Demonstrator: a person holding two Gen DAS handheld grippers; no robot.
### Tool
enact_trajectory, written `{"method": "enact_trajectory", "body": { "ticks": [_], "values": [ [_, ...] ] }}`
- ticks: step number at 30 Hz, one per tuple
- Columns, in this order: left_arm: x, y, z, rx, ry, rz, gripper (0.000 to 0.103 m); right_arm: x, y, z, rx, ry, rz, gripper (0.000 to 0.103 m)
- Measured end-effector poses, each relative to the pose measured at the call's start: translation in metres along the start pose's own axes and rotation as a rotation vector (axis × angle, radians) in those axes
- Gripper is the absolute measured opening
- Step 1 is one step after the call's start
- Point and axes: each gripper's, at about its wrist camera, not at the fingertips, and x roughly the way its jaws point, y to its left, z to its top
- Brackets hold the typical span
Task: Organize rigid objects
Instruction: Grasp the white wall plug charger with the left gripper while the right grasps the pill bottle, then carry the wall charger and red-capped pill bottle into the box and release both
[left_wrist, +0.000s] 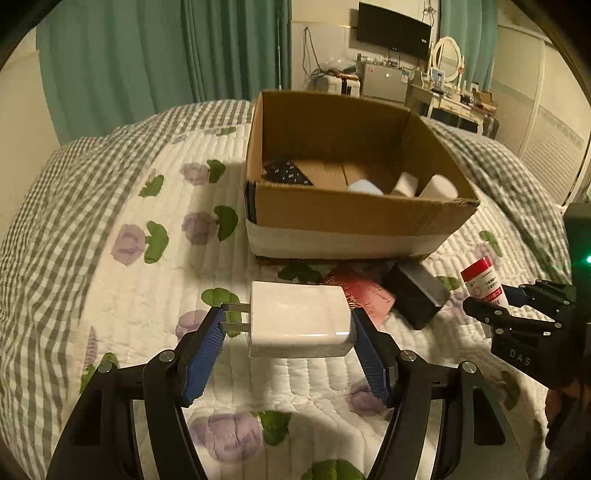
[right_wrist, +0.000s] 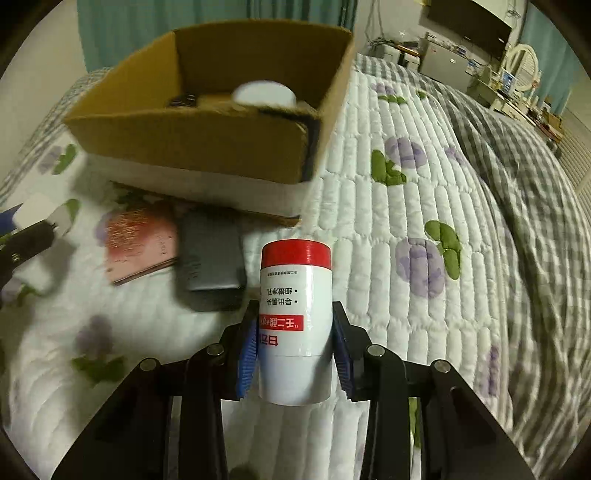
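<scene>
Quilted bedspread (left_wrist: 155, 280), white with purple flowers and green leaves, grey gingham at its edges; green curtains (left_wrist: 122, 55) at the far side, a wall-mounted TV (left_wrist: 393, 29) and a cluttered dresser (left_wrist: 454, 99) far right.

Cardboard box (left_wrist: 354, 218) sits open on the bed, far from both grippers. Inside: a dark patterned item (left_wrist: 286, 171) at the left, several white objects (left_wrist: 406, 184) toward the right (shapes partly hidden by the near wall).

Left gripper (left_wrist: 288, 323): blue pads clamped on a white charger (left_wrist: 301, 319). The left pad bears on the two metal prongs, the right pad on the opposite end of the body. Charger lies flat between the pads, near side of the box; whether it touches the quilt, cannot tell.

Right gripper (right_wrist: 295, 350): blue pads closed on both sides of a white tube with red cap (right_wrist: 295, 314), cap pointing away from the camera, printed text upside down in this view. From the left wrist view the same tube (left_wrist: 484, 282) shows at the far right, angled up out of the black fingers.

On the bed between box and grippers: a pink booklet (right_wrist: 140, 245) with glittery print, and just right of it a dark grey power bank (right_wrist: 210, 262), the two touching or nearly so. Both lie close to the box's near wall.

Right view is motion-blurred at its left edge, where the left gripper and charger appear.
</scene>
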Motion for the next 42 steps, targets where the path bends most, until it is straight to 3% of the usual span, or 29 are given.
{"method": "enact_trajectory", "body": {
  "ticks": [10, 17, 22, 28, 35, 42],
  "values": [
    [-0.050, -0.006, 0.025, -0.027, -0.072, -0.053, 0.069, -0.089, 0.016, 0.032, -0.032, -0.163, 0.023, 0.036],
    [-0.077, -0.012, 0.071, -0.016, -0.168, -0.023, 0.069, -0.136, 0.026, 0.080, -0.118, -0.270, 0.027, 0.036],
    [-0.070, -0.011, 0.111, -0.031, -0.223, 0.007, 0.070, -0.147, 0.023, 0.118, -0.162, -0.327, 0.037, 0.036],
    [-0.022, -0.012, 0.148, -0.017, -0.227, 0.027, 0.070, -0.120, 0.016, 0.162, -0.205, -0.322, 0.034, 0.036],
    [0.039, -0.020, 0.162, 0.032, -0.195, -0.014, 0.070, -0.043, 0.001, 0.194, -0.194, -0.248, 0.076, 0.036],
    [0.100, -0.030, 0.157, 0.061, -0.078, -0.005, 0.070, 0.023, -0.007, 0.204, -0.179, -0.167, 0.127, 0.036]
  ]
}}
